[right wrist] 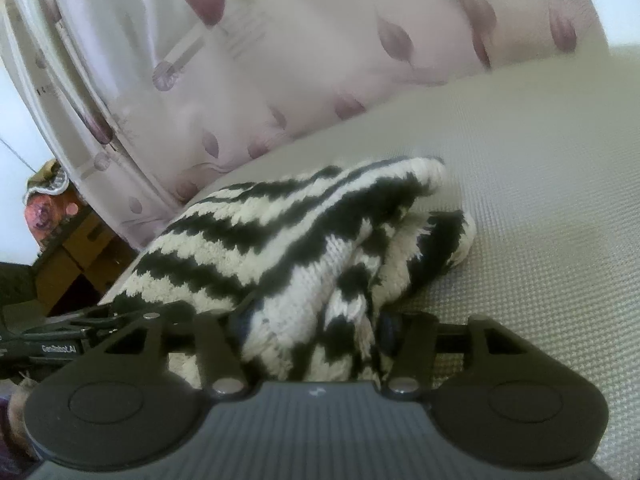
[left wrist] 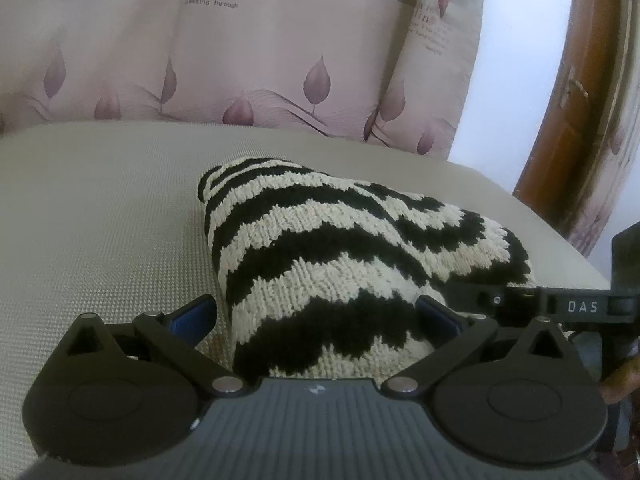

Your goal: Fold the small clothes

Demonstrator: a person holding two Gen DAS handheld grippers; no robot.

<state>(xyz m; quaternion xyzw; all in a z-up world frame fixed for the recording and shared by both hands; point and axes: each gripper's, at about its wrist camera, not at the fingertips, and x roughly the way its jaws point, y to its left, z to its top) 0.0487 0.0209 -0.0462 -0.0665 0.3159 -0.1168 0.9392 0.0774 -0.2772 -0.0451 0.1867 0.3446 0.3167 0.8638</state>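
A black-and-cream zigzag knitted garment (left wrist: 332, 256) lies folded in a thick bundle on a beige cushion (left wrist: 100, 216). My left gripper (left wrist: 316, 316) stands wide around the bundle's near end; its blue pads (left wrist: 192, 314) sit on either side of the knit, which fills the gap. In the right wrist view the same garment (right wrist: 288, 232) shows as stacked layers. My right gripper (right wrist: 312, 326) has its fingers (right wrist: 218, 344) pressed on the folded near edge, with the knit bunched between them. The right gripper's arm (left wrist: 580, 306) shows at the right of the left wrist view.
A pink leaf-print back cushion (left wrist: 240, 52) rises behind the seat. A brown wooden frame (left wrist: 576, 120) stands at the right. Cardboard boxes (right wrist: 76, 256) and a floral cloth sit off the cushion's left edge in the right wrist view. The left gripper's arm (right wrist: 60, 344) shows low left.
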